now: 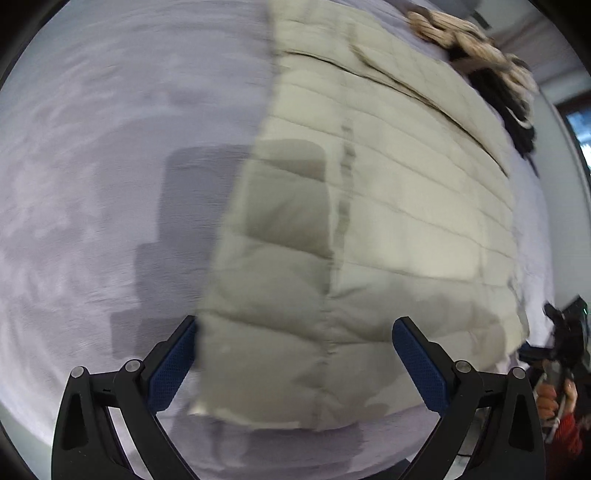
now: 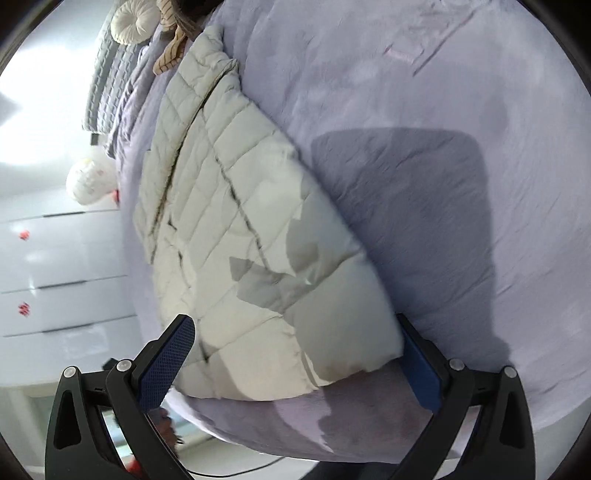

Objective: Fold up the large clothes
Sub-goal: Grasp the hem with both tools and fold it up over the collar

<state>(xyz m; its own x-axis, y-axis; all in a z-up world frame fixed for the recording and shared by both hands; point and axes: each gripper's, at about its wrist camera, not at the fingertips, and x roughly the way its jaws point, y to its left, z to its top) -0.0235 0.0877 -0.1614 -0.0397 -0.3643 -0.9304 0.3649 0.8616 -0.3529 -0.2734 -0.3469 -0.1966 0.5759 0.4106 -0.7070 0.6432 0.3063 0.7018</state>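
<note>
A beige quilted puffer jacket (image 1: 369, 221) lies flat on a lavender bedspread (image 1: 92, 184). My left gripper (image 1: 295, 365) is open and empty, held above the jacket's near hem, its jaws spread wide over the left hem corner. In the right wrist view the same jacket (image 2: 236, 229) lies on the bedspread (image 2: 443, 110). My right gripper (image 2: 299, 365) is open and empty, jaws wide apart above the jacket's near corner. The other hand-held gripper (image 1: 565, 343) shows at the right edge of the left wrist view.
A heap of beige knit and black clothes (image 1: 480, 62) lies beyond the jacket's far end. A round cream cushion (image 2: 135, 20) and a grey knit blanket (image 2: 107, 85) sit at the bed's head. White drawers (image 2: 62, 258) stand beside the bed.
</note>
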